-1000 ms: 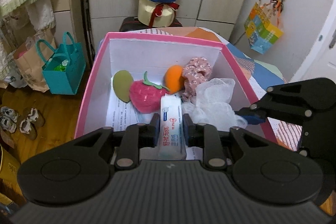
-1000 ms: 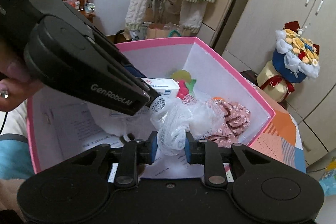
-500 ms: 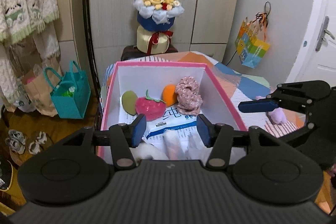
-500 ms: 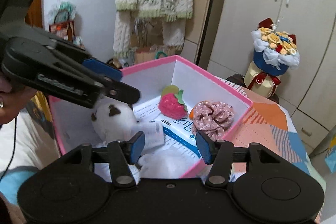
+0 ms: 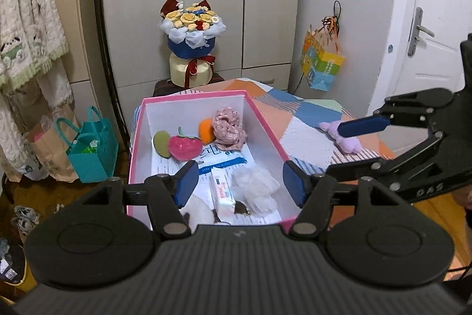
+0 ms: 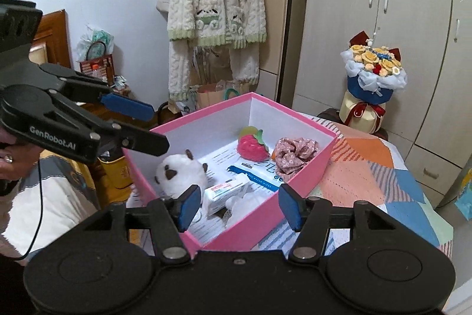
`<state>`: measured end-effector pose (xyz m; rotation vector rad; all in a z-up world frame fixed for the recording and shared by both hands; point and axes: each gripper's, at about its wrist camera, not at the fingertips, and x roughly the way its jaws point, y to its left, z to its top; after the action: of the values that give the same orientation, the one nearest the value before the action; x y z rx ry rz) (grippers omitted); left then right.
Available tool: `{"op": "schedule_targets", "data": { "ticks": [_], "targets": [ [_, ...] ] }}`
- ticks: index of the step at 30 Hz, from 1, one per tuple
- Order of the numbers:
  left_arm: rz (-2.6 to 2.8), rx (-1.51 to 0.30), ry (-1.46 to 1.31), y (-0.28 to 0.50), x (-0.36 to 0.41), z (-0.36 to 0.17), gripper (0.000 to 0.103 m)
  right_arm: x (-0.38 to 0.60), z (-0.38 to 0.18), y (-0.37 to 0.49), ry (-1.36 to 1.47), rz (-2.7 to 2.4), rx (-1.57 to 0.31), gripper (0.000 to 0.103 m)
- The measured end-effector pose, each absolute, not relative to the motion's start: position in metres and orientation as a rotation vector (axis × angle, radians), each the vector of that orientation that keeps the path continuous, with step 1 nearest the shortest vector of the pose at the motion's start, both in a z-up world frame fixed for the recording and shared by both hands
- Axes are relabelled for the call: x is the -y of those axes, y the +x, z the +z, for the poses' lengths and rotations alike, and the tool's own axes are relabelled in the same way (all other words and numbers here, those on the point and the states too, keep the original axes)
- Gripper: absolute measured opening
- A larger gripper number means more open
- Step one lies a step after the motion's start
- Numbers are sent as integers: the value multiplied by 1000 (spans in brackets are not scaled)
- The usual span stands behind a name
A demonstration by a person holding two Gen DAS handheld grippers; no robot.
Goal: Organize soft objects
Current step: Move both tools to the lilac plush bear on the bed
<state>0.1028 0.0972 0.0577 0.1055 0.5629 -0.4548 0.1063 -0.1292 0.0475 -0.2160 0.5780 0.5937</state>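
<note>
One pink box sits on the patchwork bed cover. Inside it lie one strawberry toy, one green toy, one orange toy, one flowery scrunchie, one white fluffy toy, one tissue pack and one white net puff. One purple toy lies outside on the cover. The left gripper and right gripper have just been opening, and nothing is between the jaws. One flower bouquet stands behind the box.

Black gripper; blue pads
</note>
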Motion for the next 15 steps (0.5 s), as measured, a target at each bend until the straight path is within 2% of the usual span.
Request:
{"op": "schedule_targets", "data": {
  "ticks": [15],
  "targets": [
    [-543, -594, 167, 62, -65, 62, 71, 182, 50, 57, -179, 553, -550, 71]
  ]
}}
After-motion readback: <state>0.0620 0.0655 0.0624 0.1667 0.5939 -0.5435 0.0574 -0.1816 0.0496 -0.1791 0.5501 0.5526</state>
